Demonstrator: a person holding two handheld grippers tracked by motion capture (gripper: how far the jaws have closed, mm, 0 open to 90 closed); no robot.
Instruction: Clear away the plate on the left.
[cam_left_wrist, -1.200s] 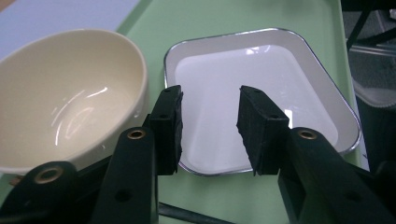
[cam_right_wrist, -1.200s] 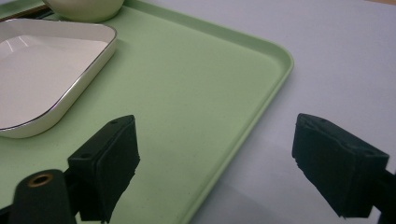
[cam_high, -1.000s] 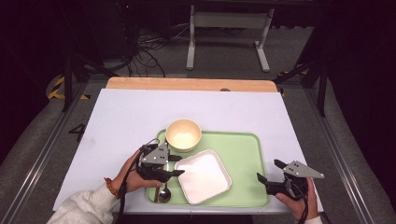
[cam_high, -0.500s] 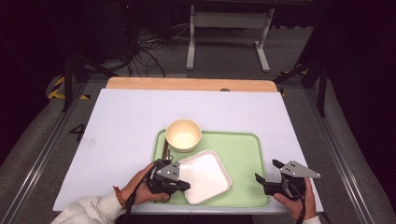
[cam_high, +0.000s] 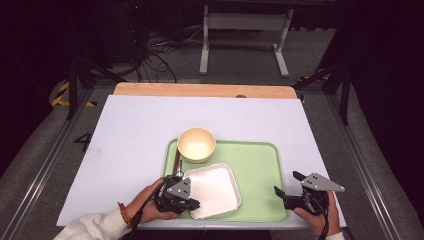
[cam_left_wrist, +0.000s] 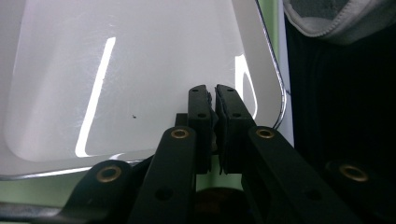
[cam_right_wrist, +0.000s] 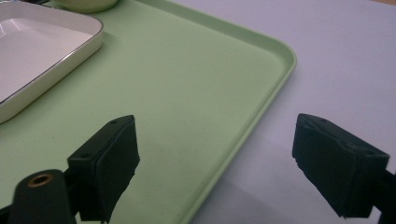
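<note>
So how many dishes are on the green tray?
2: a round bowl at the tray's far left corner and a square white plate at its near left. A utensil handle lies beside them, partly hidden.

Tray (cam_high: 257, 172): pale green, plain, without pattern. Square plate (cam_high: 212, 190): glossy white with a thin dark line along its rim. Bowl (cam_high: 196, 144): cream inside and out. Table (cam_high: 135, 130): plain white top, with a light wood strip along the far edge. Both grippers, left (cam_high: 192, 204) and right (cam_high: 280, 192): black jaws, brass-coloured rivets, grey top plates. Floor: dark grey.
</note>
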